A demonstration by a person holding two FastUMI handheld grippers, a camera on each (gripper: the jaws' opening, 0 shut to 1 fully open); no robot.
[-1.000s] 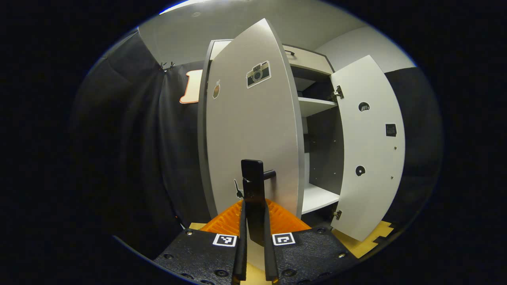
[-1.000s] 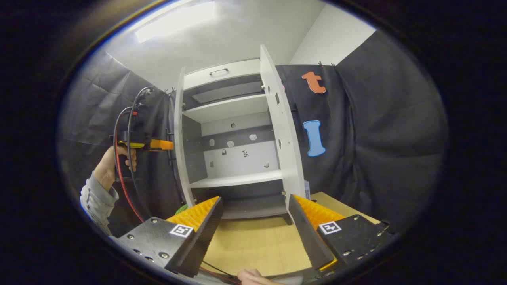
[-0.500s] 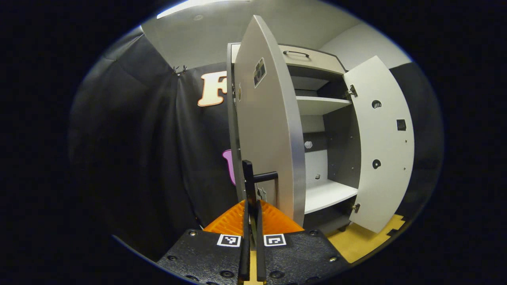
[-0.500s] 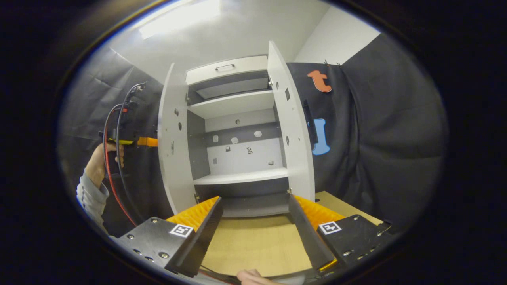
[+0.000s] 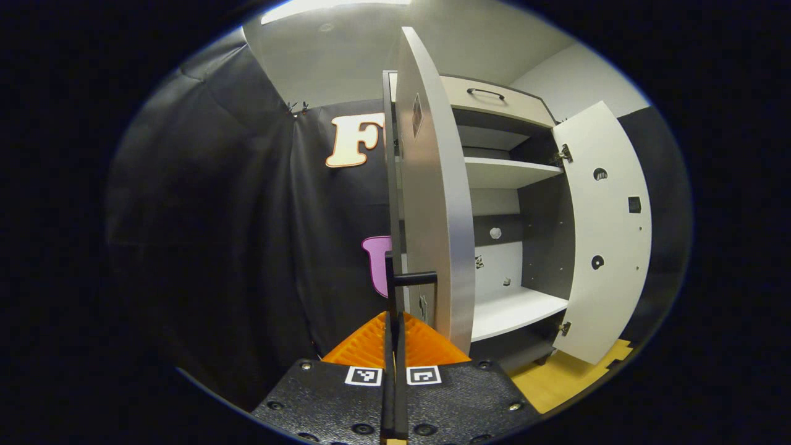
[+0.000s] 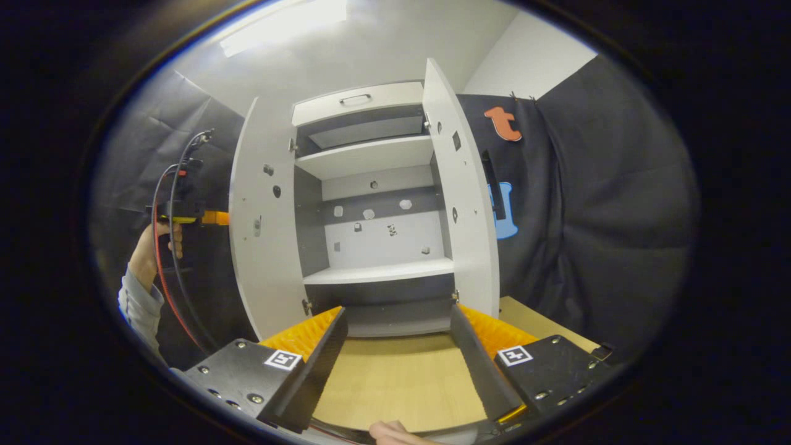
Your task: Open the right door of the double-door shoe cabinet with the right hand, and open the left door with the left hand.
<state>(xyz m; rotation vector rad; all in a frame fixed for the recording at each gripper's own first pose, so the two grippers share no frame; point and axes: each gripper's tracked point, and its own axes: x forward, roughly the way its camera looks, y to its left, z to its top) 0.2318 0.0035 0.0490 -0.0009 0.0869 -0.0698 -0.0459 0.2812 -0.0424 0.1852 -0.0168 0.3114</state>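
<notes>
Left gripper view looks along the left gripper (image 5: pixel 393 334), whose fingers are pressed together on the black bar handle (image 5: pixel 390 281) of the left door (image 5: pixel 432 204). That door of the shoe cabinet (image 5: pixel 494 185) stands swung well out, seen almost edge-on, with its handle side nearest the camera. Beyond it the right door (image 5: pixel 609 235) also hangs wide open on its hinges, showing small round and square cut-outs on its inner face. Between the two doors the white shelves (image 5: pixel 513 309) and a drawer front (image 5: pixel 494 102) at the cabinet's top are exposed. Right gripper view faces the open cabinet from the front, over a pale wooden floor (image 6: pixel 395 383). The right gripper (image 6: pixel 395 364) holds nothing, its fingers spread wide apart near the floor's front edge, well clear of both doors. At the left edge of this view a hand (image 6: pixel 151 244) with a grey sleeve (image 6: pixel 139 306) holds the left gripper against the outer side of the left door, with cables looping above it.
</notes>
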